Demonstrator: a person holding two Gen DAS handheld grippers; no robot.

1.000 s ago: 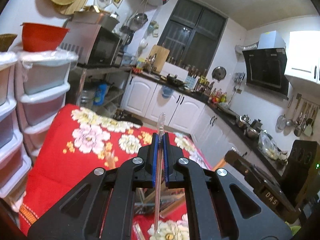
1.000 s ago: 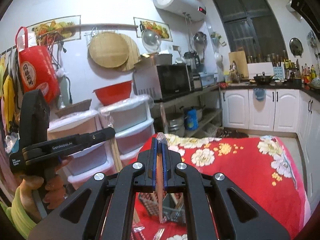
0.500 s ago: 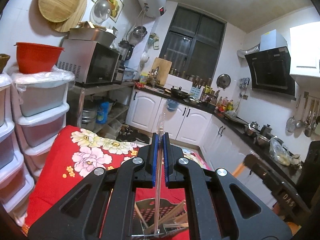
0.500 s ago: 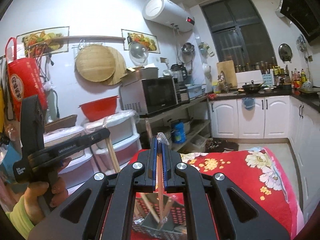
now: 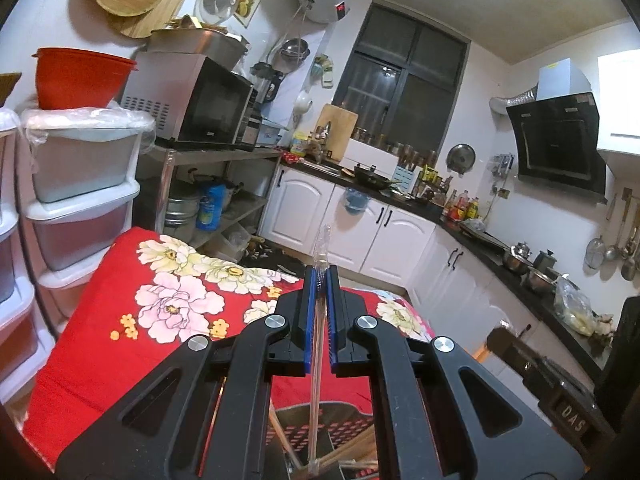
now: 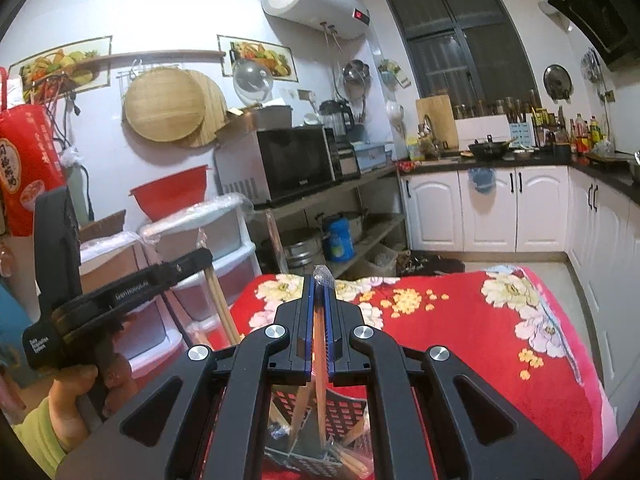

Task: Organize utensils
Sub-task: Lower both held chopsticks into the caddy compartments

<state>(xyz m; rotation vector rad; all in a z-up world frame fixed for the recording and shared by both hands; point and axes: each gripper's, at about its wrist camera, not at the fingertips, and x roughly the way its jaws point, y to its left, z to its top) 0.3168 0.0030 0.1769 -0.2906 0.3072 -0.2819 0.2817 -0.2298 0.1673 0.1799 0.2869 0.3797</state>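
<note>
My left gripper [image 5: 320, 276] is shut on a thin stick in a clear wrapper [image 5: 316, 380]. The stick's lower end reaches down into a perforated utensil holder [image 5: 348, 428] that has several wooden chopsticks in it. My right gripper [image 6: 318, 284] is shut on a brown wrapped chopstick [image 6: 319, 360], whose lower end hangs inside the same holder [image 6: 344, 412]. In the right wrist view the left gripper [image 6: 200, 258] shows at the left in a person's hand [image 6: 76, 384], with its stick [image 6: 220, 308] slanting down. The right gripper's body [image 5: 560, 396] shows at the right edge of the left wrist view.
The holder stands on a table with a red flowered cloth [image 5: 100, 340] [image 6: 500, 340]. Stacked plastic drawers [image 5: 80, 200] and a metal shelf with a microwave [image 5: 208, 108] stand at its left. White cabinets [image 6: 500, 208] run along the far wall.
Both grippers have come down and moved across the table with their sticks. The sticks' lower ends now hang inside the holder. Both grips stay shut.
</note>
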